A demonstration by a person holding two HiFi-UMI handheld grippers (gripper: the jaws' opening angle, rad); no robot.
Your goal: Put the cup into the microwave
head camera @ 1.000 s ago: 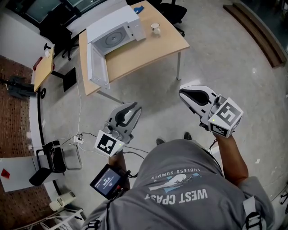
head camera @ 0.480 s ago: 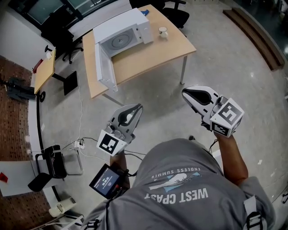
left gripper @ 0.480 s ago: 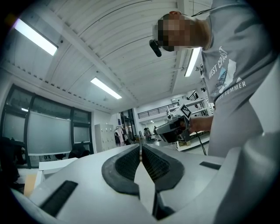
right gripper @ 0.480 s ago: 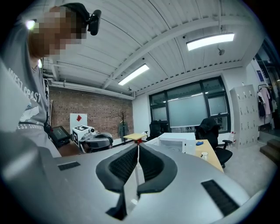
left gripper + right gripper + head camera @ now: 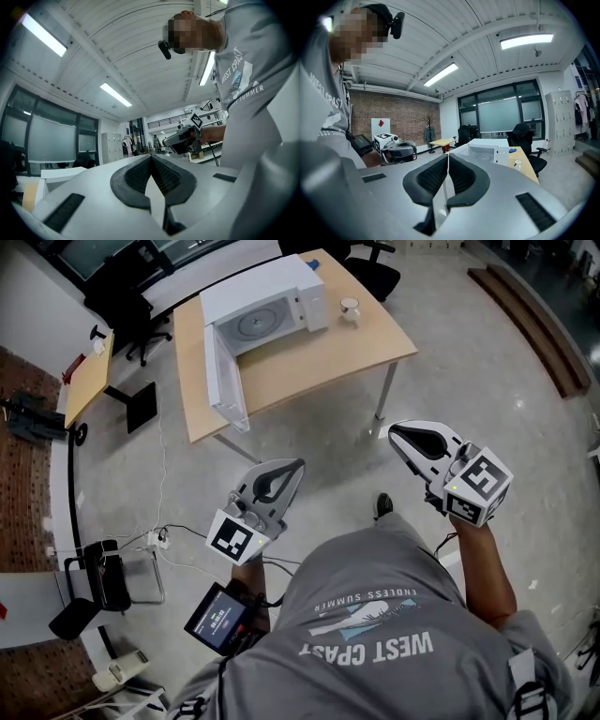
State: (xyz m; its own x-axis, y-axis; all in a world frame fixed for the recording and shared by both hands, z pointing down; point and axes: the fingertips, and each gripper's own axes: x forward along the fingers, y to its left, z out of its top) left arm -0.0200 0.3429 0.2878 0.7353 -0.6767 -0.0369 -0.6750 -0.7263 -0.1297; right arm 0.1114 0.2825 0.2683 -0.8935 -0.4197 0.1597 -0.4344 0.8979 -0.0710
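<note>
Both sets of jaws are pressed together with nothing in them: the left gripper [image 5: 151, 161] has its dark pads meeting in a seam, and so does the right gripper [image 5: 446, 163]. So nothing's been picked up yet. Moving outward, the thing that matters is how far off the cup [image 5: 350, 307] is. It's standing upright on the far right end of the table [image 5: 309, 367], just to the right of the microwave [image 5: 267, 307], and well apart from both grippers. The microwave door [image 5: 225, 381] hangs open toward the left, so the cavity is ready. In the head view the right gripper [image 5: 412, 439] is on the cup's side and the left gripper [image 5: 286, 472] lines up more with the door, so I'd guess the right one takes the grab, and it'll need to open up first. The right gripper view actually has the cup [image 5: 517, 164] off to the right of its jaw line. The left gripper view looks across at the other gripper and doesn't show the cup at all. The cup is too small to tell which way its handle faces.
</note>
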